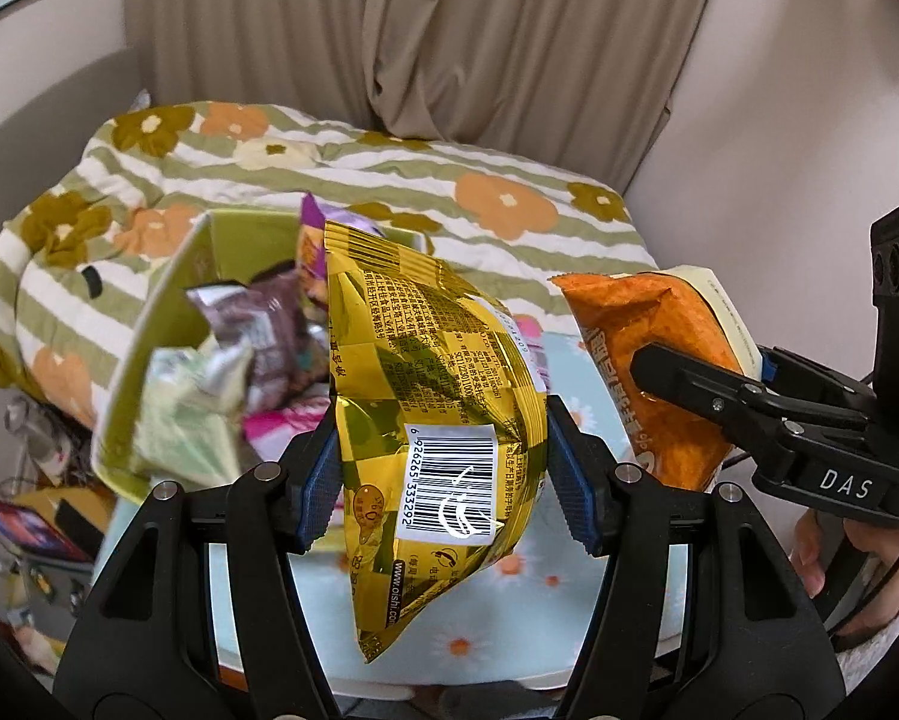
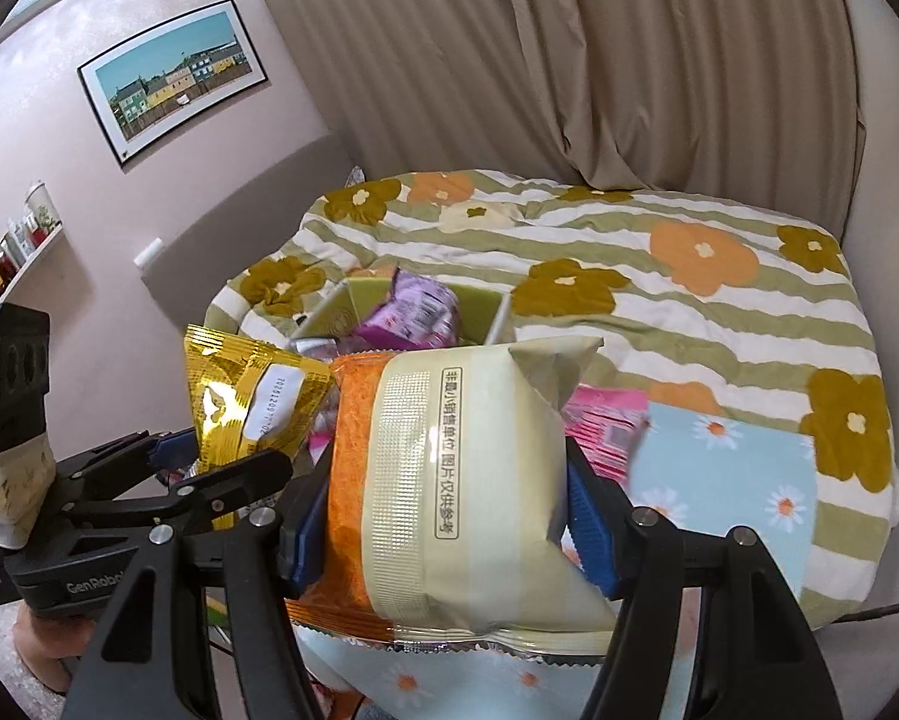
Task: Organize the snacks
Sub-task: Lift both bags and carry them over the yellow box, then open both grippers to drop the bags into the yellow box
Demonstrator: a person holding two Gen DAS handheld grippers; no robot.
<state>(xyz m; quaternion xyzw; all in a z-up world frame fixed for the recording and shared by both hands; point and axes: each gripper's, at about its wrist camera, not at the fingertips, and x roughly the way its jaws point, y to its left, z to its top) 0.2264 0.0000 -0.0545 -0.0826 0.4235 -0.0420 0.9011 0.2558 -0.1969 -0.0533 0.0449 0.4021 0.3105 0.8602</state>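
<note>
Jaws of our left gripper [image 1: 440, 468] pinch a gold snack bag [image 1: 437, 420], our right gripper [image 2: 443, 516] an orange one [image 2: 449, 480], above the green box [image 1: 149, 360]; light, crinkly, slippery packs, we judge, best gripped mid-body.

Gold snack bag [image 1: 437, 396]: glossy crinkled foil. Orange-and-cream bag [image 2: 449, 480]: smoother, matt-looking film. Bedspread [image 2: 659, 276]: soft quilted cloth. Tongs' pads [image 1: 320, 480]: ribbed blue.

2 wrist views, both facing bed [image 1: 389, 168].
</note>
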